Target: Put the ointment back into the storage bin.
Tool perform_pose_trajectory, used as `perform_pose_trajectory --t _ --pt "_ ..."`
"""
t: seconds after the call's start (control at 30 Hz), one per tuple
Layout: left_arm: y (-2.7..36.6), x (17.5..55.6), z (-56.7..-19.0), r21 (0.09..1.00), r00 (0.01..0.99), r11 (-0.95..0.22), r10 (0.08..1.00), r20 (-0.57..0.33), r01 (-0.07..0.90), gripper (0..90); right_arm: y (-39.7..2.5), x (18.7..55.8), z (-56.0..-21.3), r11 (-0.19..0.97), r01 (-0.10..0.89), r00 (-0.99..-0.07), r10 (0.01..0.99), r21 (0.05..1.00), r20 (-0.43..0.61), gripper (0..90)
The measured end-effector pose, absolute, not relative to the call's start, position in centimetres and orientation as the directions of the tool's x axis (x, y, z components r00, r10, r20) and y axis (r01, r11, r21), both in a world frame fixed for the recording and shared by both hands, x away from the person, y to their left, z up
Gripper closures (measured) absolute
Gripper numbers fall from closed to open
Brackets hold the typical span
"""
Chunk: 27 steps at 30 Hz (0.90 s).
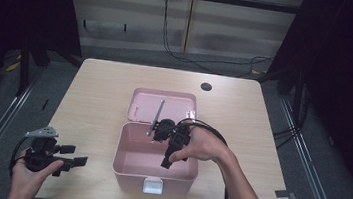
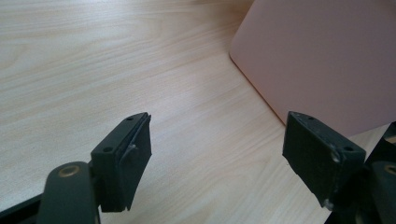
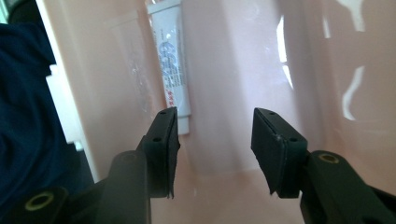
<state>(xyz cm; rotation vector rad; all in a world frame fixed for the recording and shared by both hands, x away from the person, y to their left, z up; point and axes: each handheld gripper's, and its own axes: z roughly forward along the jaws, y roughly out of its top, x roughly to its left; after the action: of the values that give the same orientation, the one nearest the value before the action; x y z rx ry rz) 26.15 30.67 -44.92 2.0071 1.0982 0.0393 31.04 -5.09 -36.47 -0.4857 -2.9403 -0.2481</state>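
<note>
An open pink box (image 1: 119, 148) stands mid-table, its lid (image 1: 176, 102) laid flat behind it. My right gripper (image 1: 166, 163) reaches down into the box from the far side. In the right gripper view that gripper (image 3: 215, 140) is open with nothing between its jaws. A white tube (image 3: 170, 65) lies on the pink inner surface just beyond its left jaw, beside a clear plastic wrapper (image 3: 133, 70). My left gripper (image 1: 73, 155) is held open over the table's near left corner, pointing toward the box. In its own view the left gripper (image 2: 217, 154) frames bare table, the box wall (image 2: 327, 56) to its upper right.
A thin grey rod (image 1: 156, 116) lies slanted from the lid to the box's back rim. A white latch (image 1: 153, 185) sits on the box's near wall. A dark round hole (image 1: 206, 87) marks the table's far right. Cables trail on the floor behind.
</note>
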Motion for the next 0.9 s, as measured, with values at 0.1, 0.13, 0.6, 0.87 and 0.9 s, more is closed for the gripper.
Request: perform_pose_trajectory --t 0.1,0.13,0.6,0.87,0.9 --pt "30.7 26.2 -44.9 0.674 0.617 -0.275 0.711 -0.337 0.686 23.6 -5.5 31.2 -35.8 0.928 0.341 -0.935 0.318 0.149 0.16 51.8" --pt "30.7 26.2 -44.9 0.674 0.617 -0.275 0.711 -0.337 0.686 23.6 -5.7 31.2 -35.6 0.924 0.347 -0.932 0.322 0.16 0.165 51.8" --pt "30.7 26.2 -44.9 0.674 0.618 -0.275 0.71 -0.339 0.686 23.6 -8.2 31.5 -33.2 0.9 0.398 -0.916 0.38 0.179 0.126 53.0" --pt "30.7 26.2 -44.9 0.674 0.619 -0.276 0.709 -0.337 0.685 23.5 -10.1 30.8 -32.5 0.886 0.421 -0.907 0.405 0.194 0.118 52.9" --pt "30.7 26.2 -44.9 0.674 0.618 -0.277 0.71 -0.336 0.685 23.6 -10.6 30.8 -32.4 0.881 0.426 -0.905 0.411 0.206 0.113 52.9"
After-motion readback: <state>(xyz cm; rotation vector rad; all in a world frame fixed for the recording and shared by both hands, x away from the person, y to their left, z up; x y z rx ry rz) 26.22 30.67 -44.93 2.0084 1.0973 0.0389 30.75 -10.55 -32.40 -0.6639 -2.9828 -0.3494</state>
